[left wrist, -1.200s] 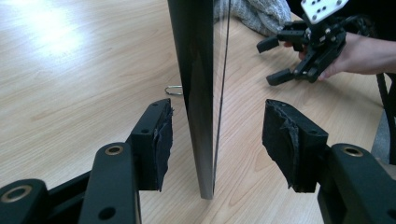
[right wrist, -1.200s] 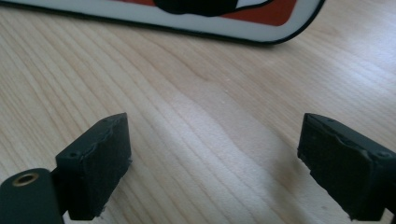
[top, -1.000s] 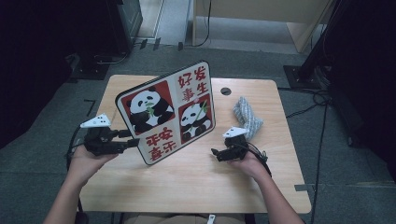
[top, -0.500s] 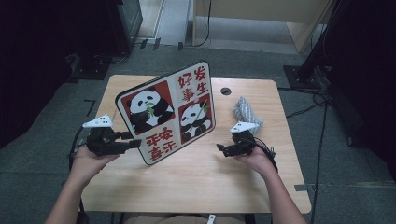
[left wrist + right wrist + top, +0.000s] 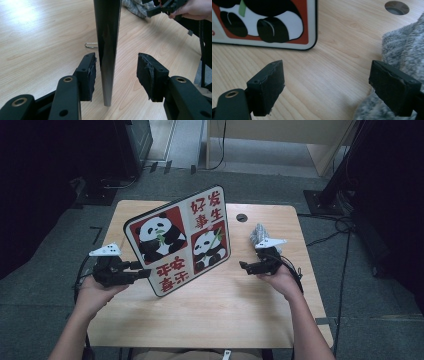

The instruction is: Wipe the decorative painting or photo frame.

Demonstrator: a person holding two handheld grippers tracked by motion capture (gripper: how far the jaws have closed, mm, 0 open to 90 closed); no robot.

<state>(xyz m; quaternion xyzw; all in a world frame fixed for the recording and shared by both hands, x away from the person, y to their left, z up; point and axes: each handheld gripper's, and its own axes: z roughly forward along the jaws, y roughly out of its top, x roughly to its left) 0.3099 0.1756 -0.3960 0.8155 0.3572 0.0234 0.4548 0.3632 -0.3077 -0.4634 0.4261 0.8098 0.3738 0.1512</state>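
While left gripper [image 5: 116, 75] jaws straddle board [image 5: 108, 50] edge-on w/ gaps, closing, right gripper [image 5: 339, 87] jaws spread.

A lab or studio recording space: one small wooden tabletop [image 5: 210, 310] on grey carpet [image 5: 45, 285], ringed by dark equipment stands [image 5: 345, 170], loose cables [image 5: 345, 250] and black curtains [image 5: 30, 180].

The table [image 5: 210, 310] is lit well from above, but the floor around it is very dark, almost black at the left and right sides of the high view. A bright white glare sits on the table's wood near the top left of the left gripper view. The black jaws close to both gripper cameras look a bit soft.
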